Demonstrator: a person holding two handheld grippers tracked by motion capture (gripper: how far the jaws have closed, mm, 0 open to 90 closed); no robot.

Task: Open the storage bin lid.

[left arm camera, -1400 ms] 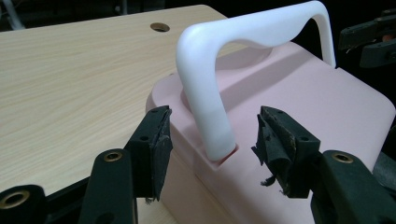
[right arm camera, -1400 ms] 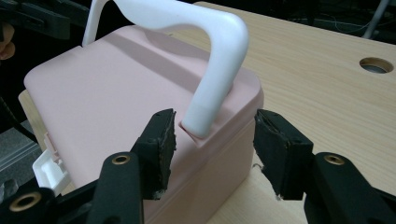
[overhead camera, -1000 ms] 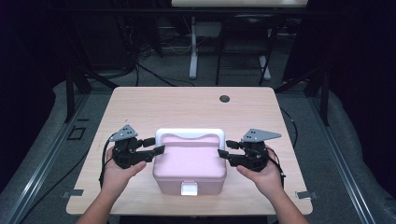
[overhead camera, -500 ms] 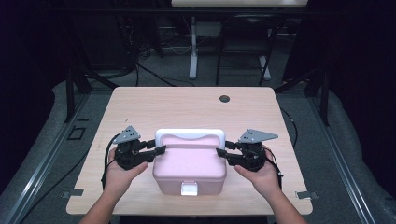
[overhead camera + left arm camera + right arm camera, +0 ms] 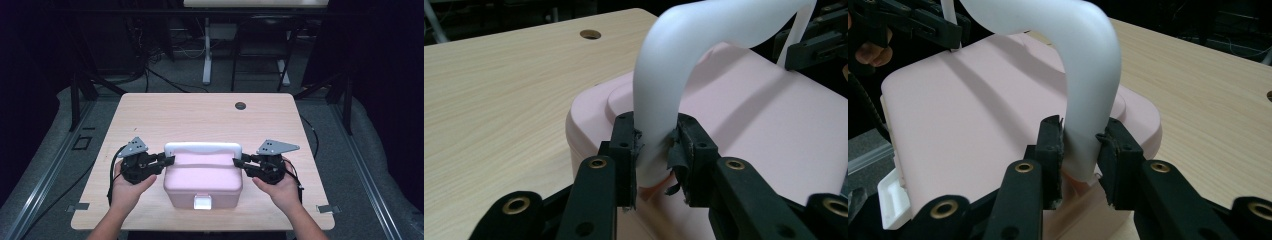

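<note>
Box (image 5: 202,182), a pink hard-plastic case with a white handle (image 5: 202,148) and a white latch (image 5: 202,202), sits near our edge of the table (image 5: 200,112), between our two hands. We judge it stiff and smooth, probably light unless it is full, and slick on its rounded lid, so the handle's two legs are the sensible places to take hold. Our left gripper (image 5: 654,150) has just been closing and now pinches the handle's left leg, pads pressed on the white plastic. Our right gripper (image 5: 1083,150) has also just been closing and pinches the right leg the same way. Both grips sit low, close to the pivots, so we expect the box to hang level if we lift evenly.
</note>
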